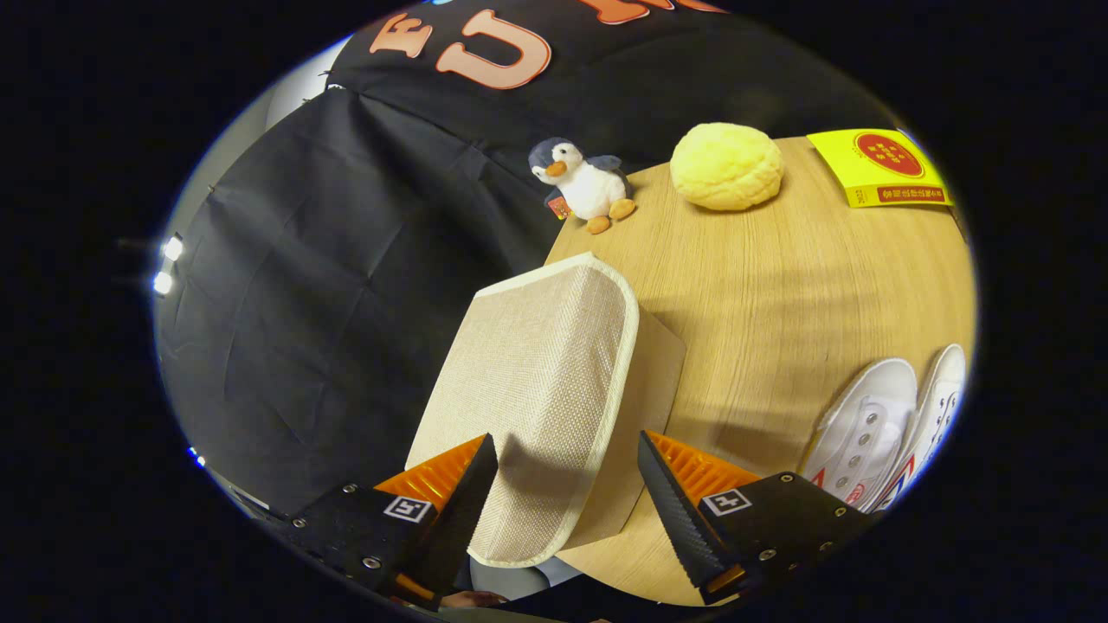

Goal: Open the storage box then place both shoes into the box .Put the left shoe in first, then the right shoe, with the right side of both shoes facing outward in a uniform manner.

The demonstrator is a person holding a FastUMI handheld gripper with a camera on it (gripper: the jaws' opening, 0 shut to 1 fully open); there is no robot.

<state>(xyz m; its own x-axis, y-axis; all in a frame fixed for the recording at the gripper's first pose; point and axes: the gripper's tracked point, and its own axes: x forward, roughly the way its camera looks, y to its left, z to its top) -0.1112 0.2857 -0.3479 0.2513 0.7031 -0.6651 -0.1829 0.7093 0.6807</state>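
Over the table | claw spread wide | storage box lid between fingers, untouched

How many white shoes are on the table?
2. Both white shoes lie side by side on the table, to the right of the open tongs, which straddle the beige storage box. Their lower ends are cut off from view.

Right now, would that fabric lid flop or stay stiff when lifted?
The lid likely stays fairly stiff: its woven panel looks flat, its piped edge crisp. Probably light. The hand-held gripper is open around its edge, so it may pivot.
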